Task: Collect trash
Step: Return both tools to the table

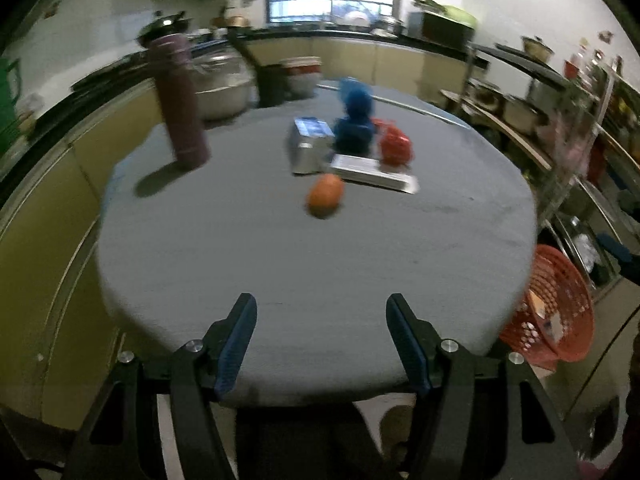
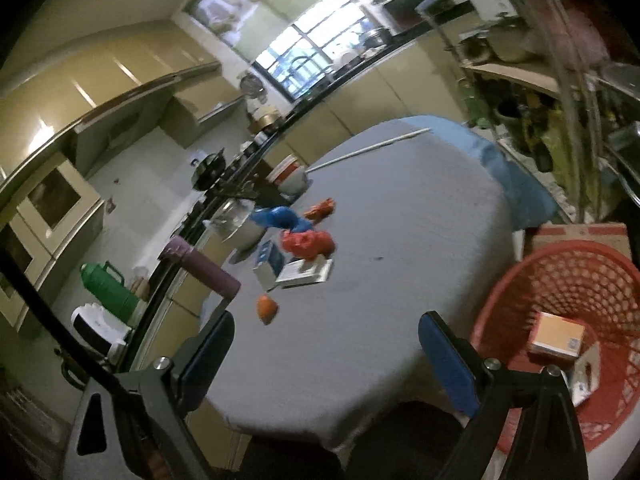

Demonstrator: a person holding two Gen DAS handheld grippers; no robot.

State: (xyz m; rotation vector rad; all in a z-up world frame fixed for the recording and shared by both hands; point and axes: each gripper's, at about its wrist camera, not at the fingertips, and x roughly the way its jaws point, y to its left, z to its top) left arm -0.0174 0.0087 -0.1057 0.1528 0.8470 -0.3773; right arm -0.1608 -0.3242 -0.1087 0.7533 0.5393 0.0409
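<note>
Here, left gripper (image 1: 321,344) hovers at the near edge of the counter (image 1: 280,272), jaws wide open, nothing between them. Right gripper (image 2: 326,354) is tilted, also over the near edge, jaws wide open and empty.

Red basket (image 2: 560,292) sits off the counter's right side, below its edge, near the right gripper. Inside it lie a tan box (image 2: 556,336) and a white packet (image 2: 586,372). A cardboard piece (image 2: 580,234) stands just behind the basket. In the left view the basket (image 1: 556,304) shows at the right, beside the counter rim.

Mid-counter lies an orange ball-like item (image 1: 325,195), apart from the rest. Just beyond it, a flat white booklet (image 1: 374,172) lies down. Touching or just behind that: a red crumpled wrapper (image 1: 395,146), a small grey box (image 1: 308,146) with a blue-white top, and a blue crumpled bag (image 1: 355,114) behind both. All blurred, details cannot be told.

Left of the pile, well apart, a purple bottle (image 1: 180,100) stands upright. At the far edge, a steel pot (image 1: 224,84) and a dark bin (image 1: 272,84). A thin white rod (image 2: 368,148) lies across the far side.
</note>
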